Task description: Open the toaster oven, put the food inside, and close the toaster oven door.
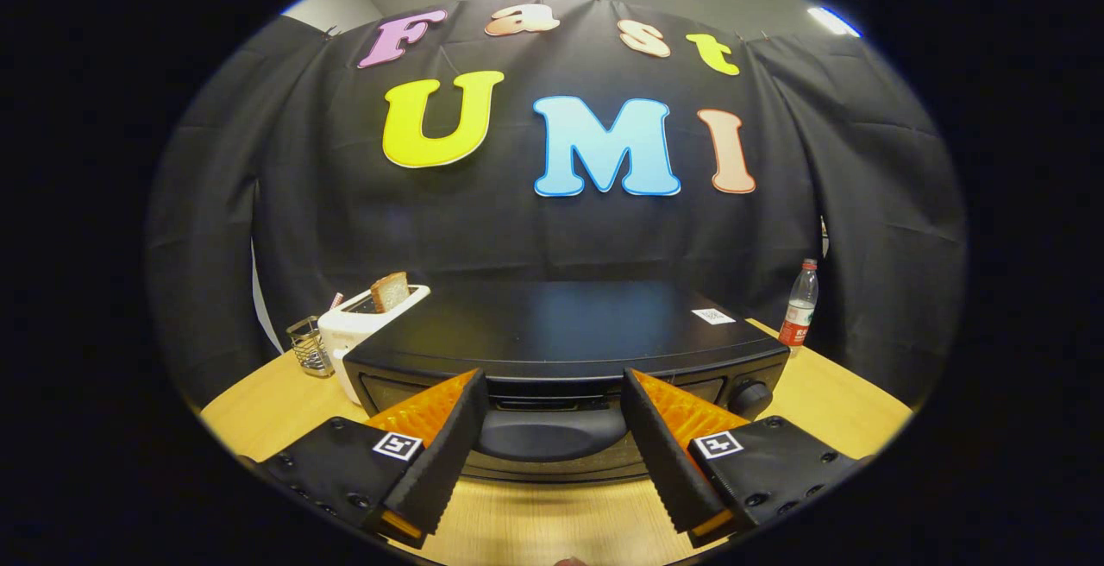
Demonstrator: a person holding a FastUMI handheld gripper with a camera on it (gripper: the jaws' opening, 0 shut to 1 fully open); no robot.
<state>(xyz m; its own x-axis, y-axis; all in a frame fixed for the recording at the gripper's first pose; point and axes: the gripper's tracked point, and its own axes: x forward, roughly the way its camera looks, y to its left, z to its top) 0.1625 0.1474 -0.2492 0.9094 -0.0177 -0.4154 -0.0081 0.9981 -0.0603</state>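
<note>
Directly ahead of the open gripper [552, 406], between its spread fingers, lies the toaster oven [565, 342] door handle [552, 435], its long axis crosswise; nothing is gripped.

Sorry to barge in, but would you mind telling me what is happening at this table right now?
A person is holding a claw up to a black toaster oven on the wooden table. Its fingers are open on either side of the door handle, not pressing on it. The door looks closed. A white toaster with a slice of bread stands beside the oven, and a bottle on the other side.
</note>
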